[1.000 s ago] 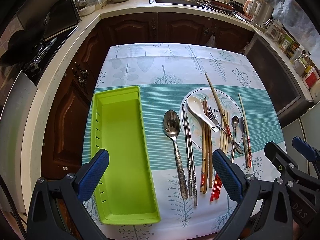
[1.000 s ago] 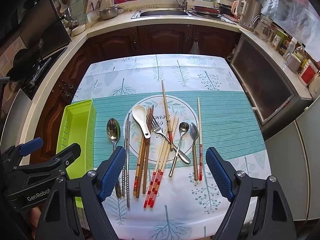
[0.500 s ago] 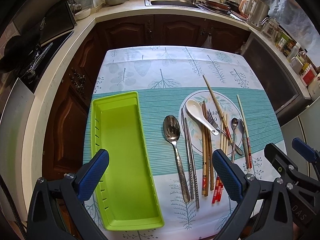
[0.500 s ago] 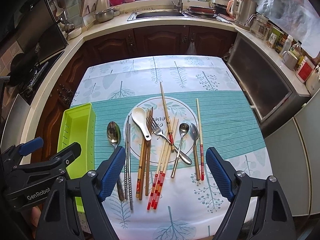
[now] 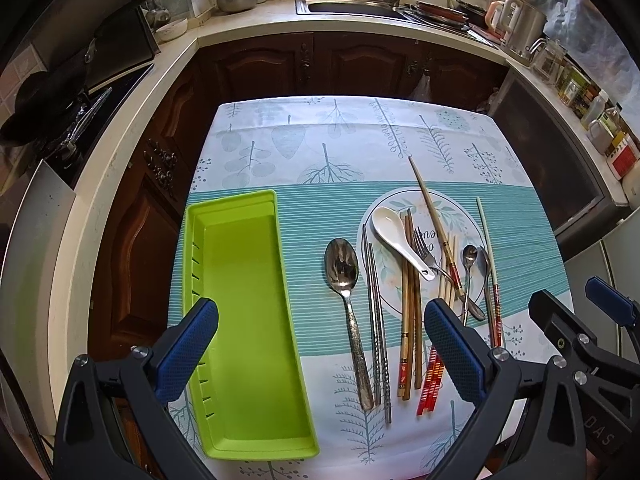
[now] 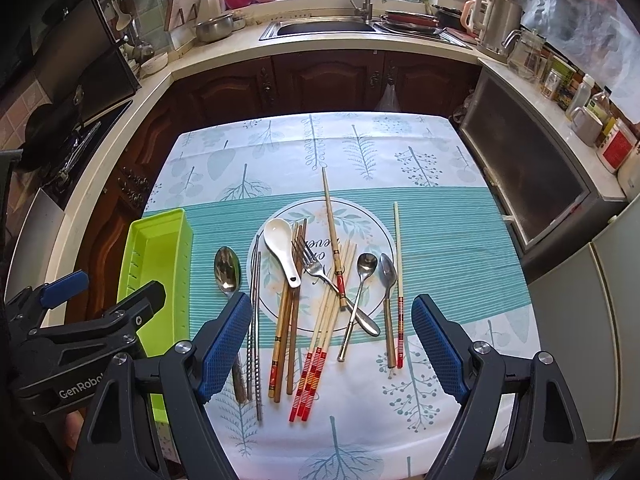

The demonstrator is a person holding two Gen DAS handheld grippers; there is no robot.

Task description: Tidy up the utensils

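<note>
An empty lime-green utensil tray lies on the table's left side; it also shows in the right wrist view. To its right lie a large metal spoon, metal chopsticks, brown wooden chopsticks, a white ceramic spoon, a fork, pale chopsticks with red ends and two small metal spoons. My left gripper is open above the tray's near end. My right gripper is open above the near ends of the utensils. Both hold nothing.
The table wears a leaf-print cloth with a teal band. Dark wooden cabinets and a counter with a sink ring it at the back. A stove stands left, jars and a kettle right.
Both cameras have drawn back and up a little, so the table and utensils sit lower in view. Nothing on the table has moved. Both grippers stay open.
</note>
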